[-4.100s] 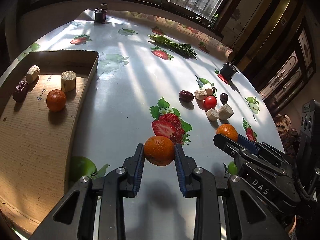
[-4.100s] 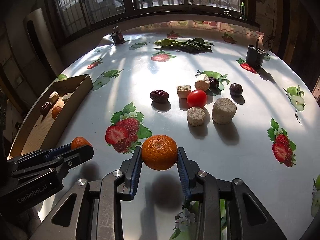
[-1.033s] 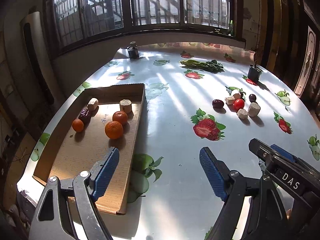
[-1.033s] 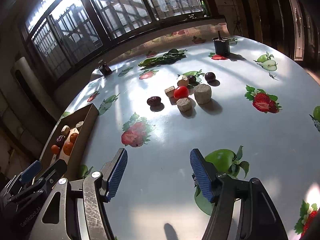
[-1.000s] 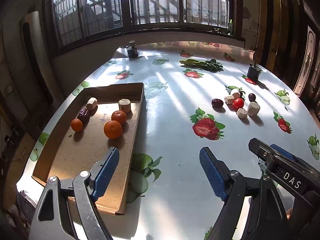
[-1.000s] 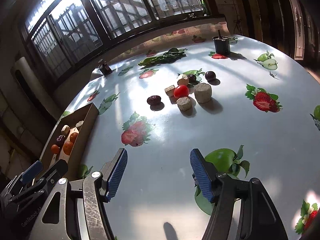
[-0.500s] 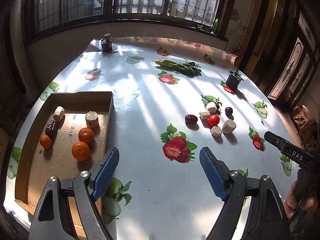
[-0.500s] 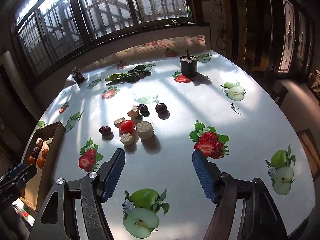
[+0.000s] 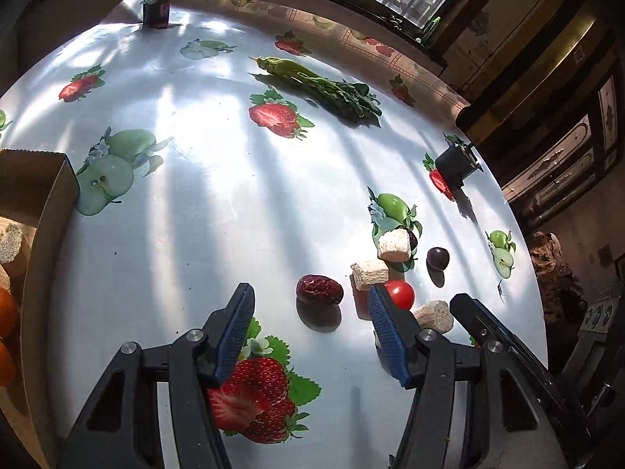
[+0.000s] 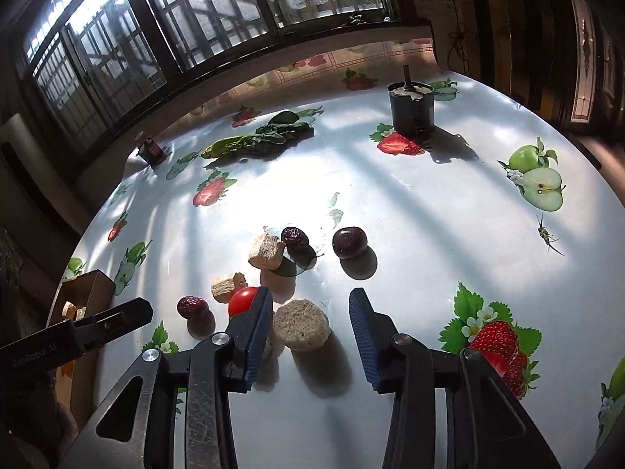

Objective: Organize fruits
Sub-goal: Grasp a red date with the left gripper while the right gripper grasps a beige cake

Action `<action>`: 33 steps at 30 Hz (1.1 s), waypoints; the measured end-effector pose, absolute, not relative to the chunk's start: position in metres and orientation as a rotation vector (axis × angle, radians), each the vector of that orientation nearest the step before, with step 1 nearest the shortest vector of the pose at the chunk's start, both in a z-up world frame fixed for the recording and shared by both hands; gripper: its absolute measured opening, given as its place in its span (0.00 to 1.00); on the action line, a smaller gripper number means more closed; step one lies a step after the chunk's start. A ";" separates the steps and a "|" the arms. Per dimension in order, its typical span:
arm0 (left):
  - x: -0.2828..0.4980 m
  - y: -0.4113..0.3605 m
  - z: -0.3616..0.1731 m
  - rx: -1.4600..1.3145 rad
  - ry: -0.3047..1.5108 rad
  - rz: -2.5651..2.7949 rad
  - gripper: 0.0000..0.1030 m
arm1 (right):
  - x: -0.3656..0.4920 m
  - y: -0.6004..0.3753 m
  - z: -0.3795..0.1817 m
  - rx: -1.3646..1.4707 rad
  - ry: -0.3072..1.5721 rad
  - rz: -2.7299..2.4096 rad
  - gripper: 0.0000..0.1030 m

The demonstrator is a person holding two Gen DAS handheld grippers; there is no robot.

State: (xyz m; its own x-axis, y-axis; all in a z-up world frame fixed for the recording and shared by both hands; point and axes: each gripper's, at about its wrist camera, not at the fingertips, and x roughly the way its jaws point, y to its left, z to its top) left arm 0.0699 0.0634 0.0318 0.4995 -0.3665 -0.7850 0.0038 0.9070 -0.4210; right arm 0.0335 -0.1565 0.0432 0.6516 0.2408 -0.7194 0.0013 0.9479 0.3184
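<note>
The left tongs (image 9: 310,328) have just been closing, a red date (image 9: 319,290) between them, untouched. The right tongs (image 10: 308,330) have been closing around a round beige cake (image 10: 300,330) on the tabletop (image 10: 429,234), also apart.

Both grippers now over the fruit cluster (image 10: 273,273) — fingers (image 9: 234,324) just narrowed.

Four pale cork-like chunks (image 10: 300,330), two red dates (image 9: 319,290), one cherry tomato (image 10: 243,300), one dark plum (image 10: 349,242).
</note>
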 end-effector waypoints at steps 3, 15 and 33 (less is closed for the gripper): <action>0.081 0.059 0.021 -0.400 1.033 -0.228 0.58 | 0.036 -0.155 0.040 0.296 0.847 0.158 0.43; 0.070 0.033 0.015 -0.159 0.958 -0.253 0.35 | 0.040 -0.146 0.028 0.239 0.858 0.165 0.51; 0.063 0.027 0.015 -0.069 0.935 -0.269 0.30 | 0.038 -0.132 0.020 0.227 0.874 0.209 0.41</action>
